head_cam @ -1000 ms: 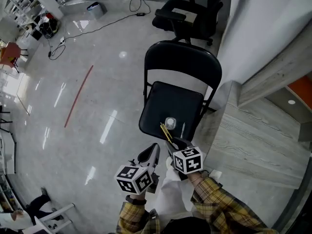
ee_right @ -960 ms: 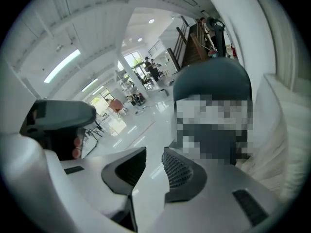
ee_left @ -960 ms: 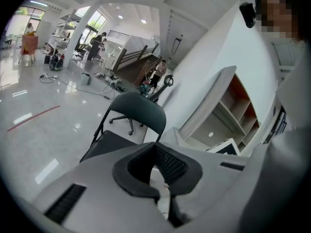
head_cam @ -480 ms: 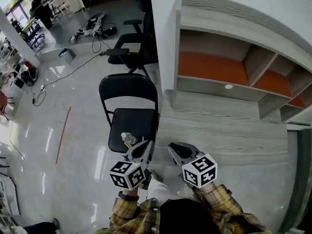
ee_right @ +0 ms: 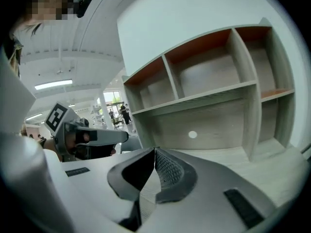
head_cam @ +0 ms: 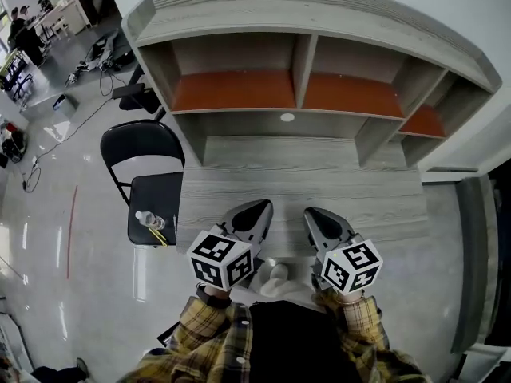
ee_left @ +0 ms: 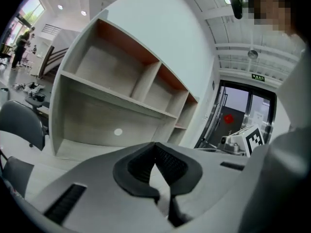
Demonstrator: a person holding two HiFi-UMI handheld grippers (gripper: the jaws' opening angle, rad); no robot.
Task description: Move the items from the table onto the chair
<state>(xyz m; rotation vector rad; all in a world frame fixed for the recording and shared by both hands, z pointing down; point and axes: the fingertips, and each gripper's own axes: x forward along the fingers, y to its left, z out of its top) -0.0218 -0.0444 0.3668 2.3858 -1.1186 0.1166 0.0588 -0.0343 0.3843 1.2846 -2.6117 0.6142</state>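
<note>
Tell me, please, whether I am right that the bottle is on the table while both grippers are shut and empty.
Not quite: the head view shows the bottle on the chair, beside the table. The left gripper and right gripper are indeed shut and empty.

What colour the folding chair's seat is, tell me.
Black, like its backrest; the chair shows best in the head view.
</note>
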